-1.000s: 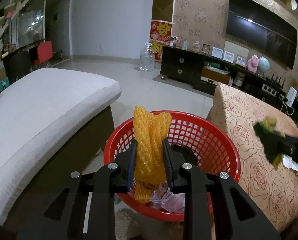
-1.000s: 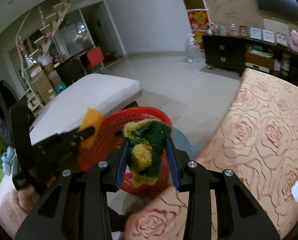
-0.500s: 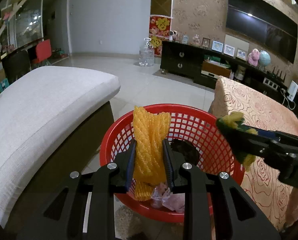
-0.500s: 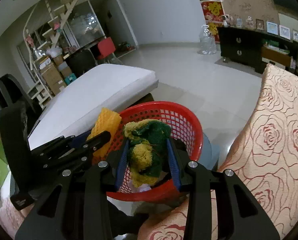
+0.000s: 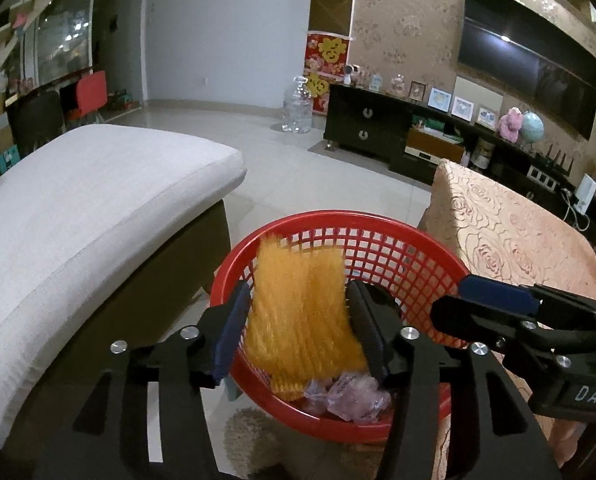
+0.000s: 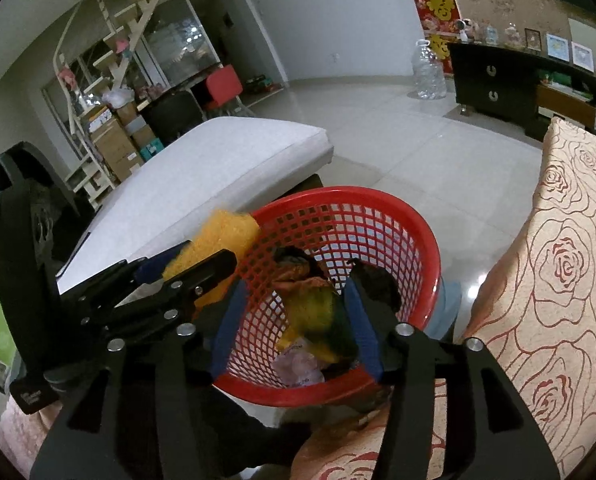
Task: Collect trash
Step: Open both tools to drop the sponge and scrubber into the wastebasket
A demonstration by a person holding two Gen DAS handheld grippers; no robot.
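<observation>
A red mesh basket [image 5: 410, 248] stands on the floor between a sofa and a covered table; it also shows in the right wrist view [image 6: 378, 216]. My left gripper [image 5: 298, 300] is open over the basket, and the orange foam net [image 5: 298, 312] falls blurred between its jaws. My right gripper [image 6: 293, 292] is open over the basket, and the green and yellow wad [image 6: 318, 316] drops into it. Crumpled pale plastic [image 5: 350, 392] lies at the basket's bottom.
A white-cushioned sofa [image 5: 81, 200] is on the left. A table with a rose-patterned cloth [image 5: 510, 224] is on the right. A dark TV cabinet [image 5: 378, 128] and a water bottle [image 5: 298, 108] stand far across the tiled floor.
Both grippers have opened over the basket. The orange net and the green-yellow wad, held before, are now loose and falling in. The right gripper moved further over the basket.
</observation>
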